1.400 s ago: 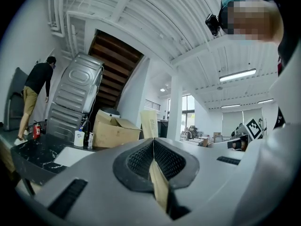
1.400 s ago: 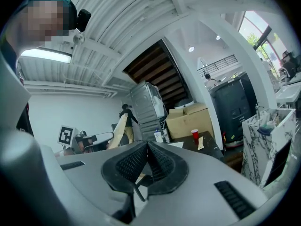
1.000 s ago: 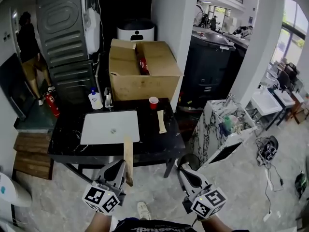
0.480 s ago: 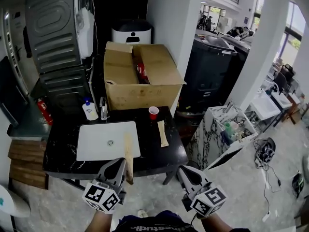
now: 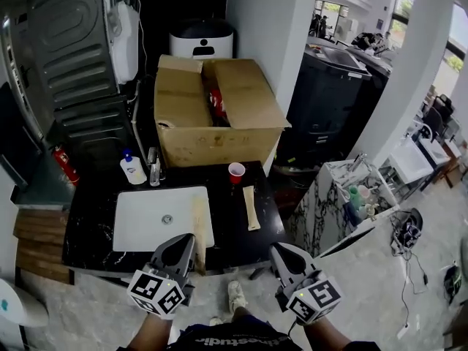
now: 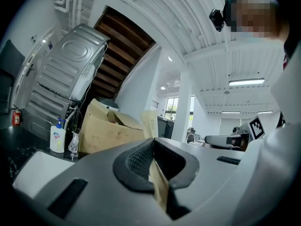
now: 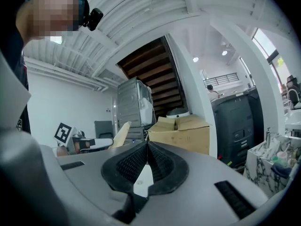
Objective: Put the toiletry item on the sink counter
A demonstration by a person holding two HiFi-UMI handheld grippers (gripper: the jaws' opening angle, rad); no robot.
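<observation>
A long tan toiletry box [image 5: 197,229] sticks up and forward from my left gripper [image 5: 189,244], which is shut on its lower end; its far end hangs over the near rim of the white sink basin [image 5: 146,221]. In the left gripper view the box [image 6: 150,124] rises from between the closed jaws. A second tan box [image 5: 251,207] lies flat on the black counter [image 5: 88,229] right of the basin. My right gripper [image 5: 278,253] is shut with nothing in it, in front of the counter's near right corner. The right gripper view shows the held box [image 7: 119,134] at its left.
A soap pump bottle [image 5: 133,169] and a tap [image 5: 154,168] stand behind the basin, a red cup [image 5: 236,171] at the back right. A big open cardboard box [image 5: 216,115] sits behind the counter. A marble-patterned cabinet [image 5: 344,196] stands to the right, a fire extinguisher [image 5: 63,164] to the left.
Both grippers have come forward to the sink counter, the left one carrying the tan box out over the basin's near rim. The person standing at the far left is out of view.
</observation>
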